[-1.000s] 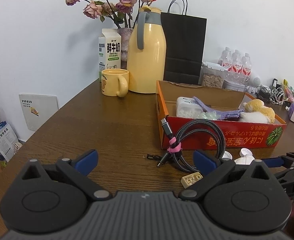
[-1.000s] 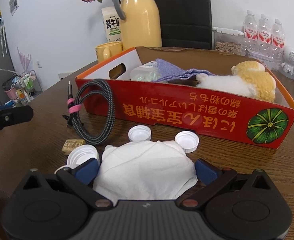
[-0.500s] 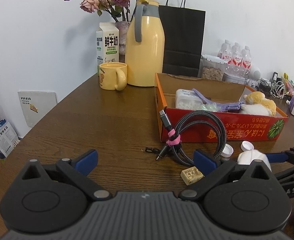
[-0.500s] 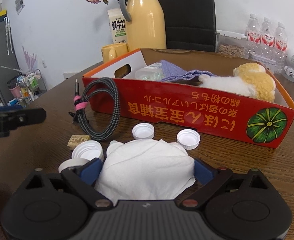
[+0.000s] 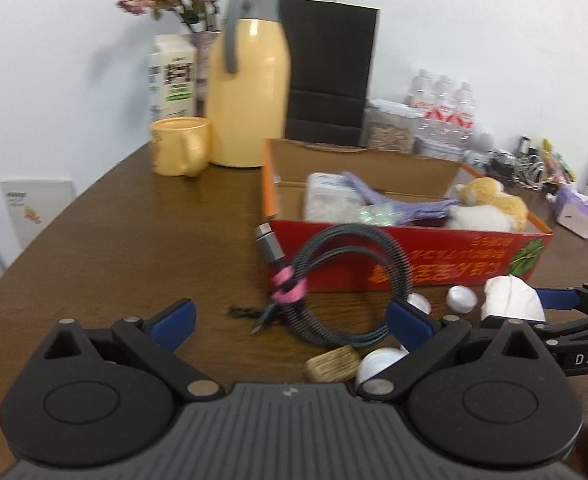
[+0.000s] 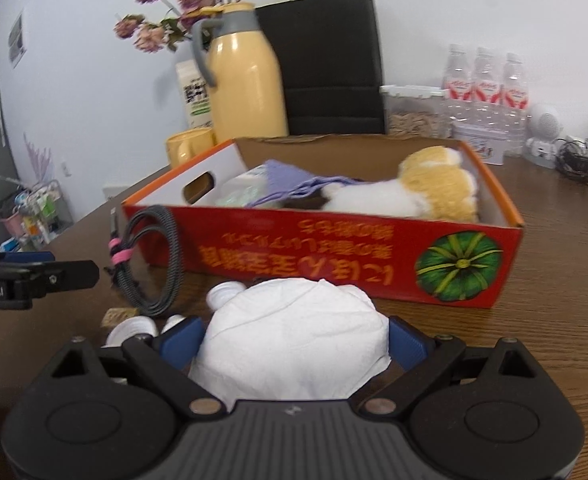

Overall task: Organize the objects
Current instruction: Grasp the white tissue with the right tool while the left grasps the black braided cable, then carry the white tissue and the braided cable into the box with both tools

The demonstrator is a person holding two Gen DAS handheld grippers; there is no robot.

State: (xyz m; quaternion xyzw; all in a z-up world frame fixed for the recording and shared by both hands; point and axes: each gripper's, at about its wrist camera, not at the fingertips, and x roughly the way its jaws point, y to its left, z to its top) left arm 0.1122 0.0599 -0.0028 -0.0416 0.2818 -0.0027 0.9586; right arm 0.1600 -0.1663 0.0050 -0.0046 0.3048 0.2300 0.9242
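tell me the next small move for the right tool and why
Probably carry it forward and up over the near wall of the red box, then let go inside. The right tool is shut on the white tissue wad, which looks lifted, and the box, open-topped, already holding a plush toy, sits just ahead.

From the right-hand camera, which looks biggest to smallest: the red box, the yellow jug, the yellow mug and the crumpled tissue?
1. Red box
2. Tissue, though it sits right at the lens, so it looks oversized
3. Yellow jug
4. Yellow mug, partly hidden behind the box
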